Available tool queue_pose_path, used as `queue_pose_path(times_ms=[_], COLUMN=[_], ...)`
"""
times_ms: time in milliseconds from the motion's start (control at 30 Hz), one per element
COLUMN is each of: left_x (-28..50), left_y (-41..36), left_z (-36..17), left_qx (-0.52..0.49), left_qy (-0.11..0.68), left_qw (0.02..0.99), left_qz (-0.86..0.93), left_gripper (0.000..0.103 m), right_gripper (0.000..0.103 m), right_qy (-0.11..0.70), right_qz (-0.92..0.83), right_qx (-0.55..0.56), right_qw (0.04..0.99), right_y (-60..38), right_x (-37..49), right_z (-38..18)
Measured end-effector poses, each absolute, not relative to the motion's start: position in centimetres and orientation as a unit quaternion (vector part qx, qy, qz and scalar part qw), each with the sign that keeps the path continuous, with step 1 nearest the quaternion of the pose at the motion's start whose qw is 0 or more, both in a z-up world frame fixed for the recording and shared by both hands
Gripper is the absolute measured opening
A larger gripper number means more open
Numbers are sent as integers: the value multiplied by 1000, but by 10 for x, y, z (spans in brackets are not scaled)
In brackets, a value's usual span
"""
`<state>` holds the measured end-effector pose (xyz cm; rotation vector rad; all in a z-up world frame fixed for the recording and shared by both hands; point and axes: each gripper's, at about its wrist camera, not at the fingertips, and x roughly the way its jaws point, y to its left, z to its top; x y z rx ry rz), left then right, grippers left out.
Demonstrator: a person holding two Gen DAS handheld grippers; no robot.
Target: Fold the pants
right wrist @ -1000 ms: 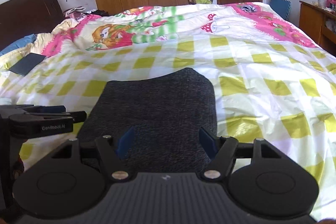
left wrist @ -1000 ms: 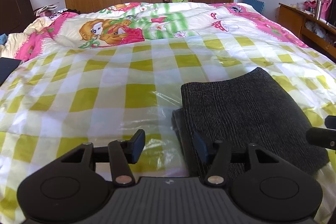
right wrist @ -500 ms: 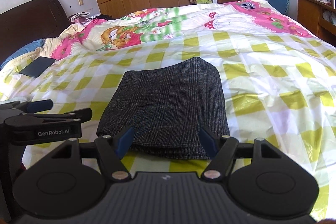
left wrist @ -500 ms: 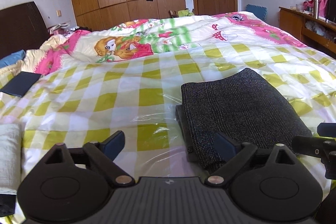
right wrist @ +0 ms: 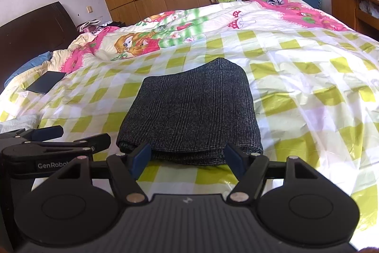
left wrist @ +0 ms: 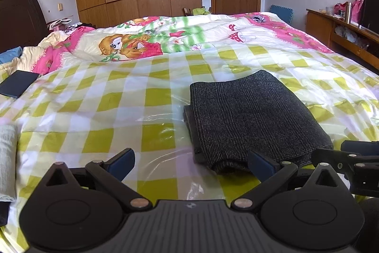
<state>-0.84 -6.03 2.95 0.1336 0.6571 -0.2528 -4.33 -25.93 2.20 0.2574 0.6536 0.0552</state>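
The dark grey pants (left wrist: 251, 115) lie folded into a compact rectangle on the yellow-checked bedspread (left wrist: 106, 110); they also show in the right wrist view (right wrist: 191, 110). My left gripper (left wrist: 190, 164) is open and empty, just in front of the fold's near left corner. My right gripper (right wrist: 188, 159) is open and empty, just short of the fold's near edge, not touching it. The right gripper's side shows at the right of the left wrist view (left wrist: 350, 158), and the left gripper shows at the left of the right wrist view (right wrist: 47, 141).
A dark flat tablet-like object (left wrist: 17, 85) lies at the bed's left. A pale folded cloth (left wrist: 7, 158) sits at the near left. A cartoon-print quilt (left wrist: 165, 39) covers the far half. A wooden sideboard (left wrist: 343, 32) stands to the right, wardrobes and a door behind.
Both grippers have pulled back from the folded pants and risen. The left gripper's jaws opened wider. The pants stay folded on the bed.
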Motion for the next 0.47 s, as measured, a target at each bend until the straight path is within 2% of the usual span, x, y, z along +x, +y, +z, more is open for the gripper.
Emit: queue_pose_path(times_ms=[467], left_x=[-22], left_y=[-71], left_z=[26], left_qx=[92], left_qy=[315], left_qw=[934], left_qz=[-140], left_gripper=[103], right_gripper=[70], right_qy=[324], right_qz=[21], right_qx=[135], right_qw=[936], right_y=[-260], right_x=[-47], right_z=[15])
